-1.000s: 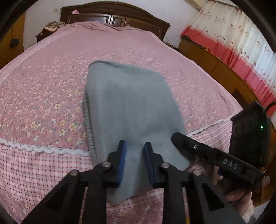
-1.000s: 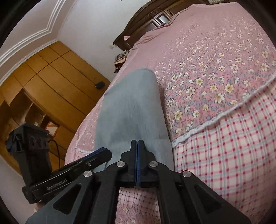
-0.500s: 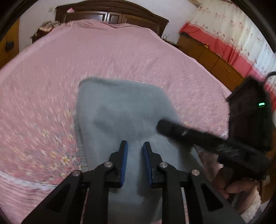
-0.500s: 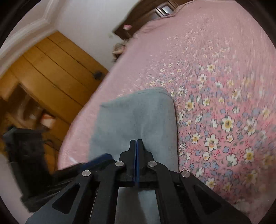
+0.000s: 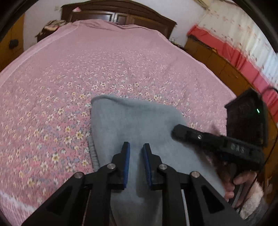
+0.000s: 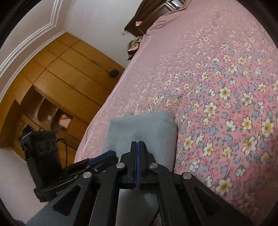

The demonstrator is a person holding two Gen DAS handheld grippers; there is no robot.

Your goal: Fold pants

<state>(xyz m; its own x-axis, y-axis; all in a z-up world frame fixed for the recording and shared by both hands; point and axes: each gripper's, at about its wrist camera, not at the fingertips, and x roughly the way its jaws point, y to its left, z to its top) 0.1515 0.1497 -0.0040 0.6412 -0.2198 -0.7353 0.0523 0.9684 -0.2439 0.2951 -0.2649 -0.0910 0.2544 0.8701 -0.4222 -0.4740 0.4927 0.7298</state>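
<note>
Two grippers over grey pants (image 5: 139, 121) already folded narrow on bedspread (image 5: 86, 69): left gripper (image 5: 136, 153) slightly parted, right gripper (image 6: 137, 147) together, final fold likely remaining.

A wide bed (image 5: 107, 66) under a pink floral bedspread (image 6: 225, 83) fills the room. Dark carved wooden headboard (image 5: 119, 15) against a white wall (image 6: 97, 19). Low wooden cabinets (image 5: 217, 59) beneath a white flowered curtain with a red band (image 5: 231, 47) on one side; a tall wooden wardrobe (image 6: 73, 73) with open shelves on the other. White ceiling moulding (image 6: 29, 40) above.
</note>
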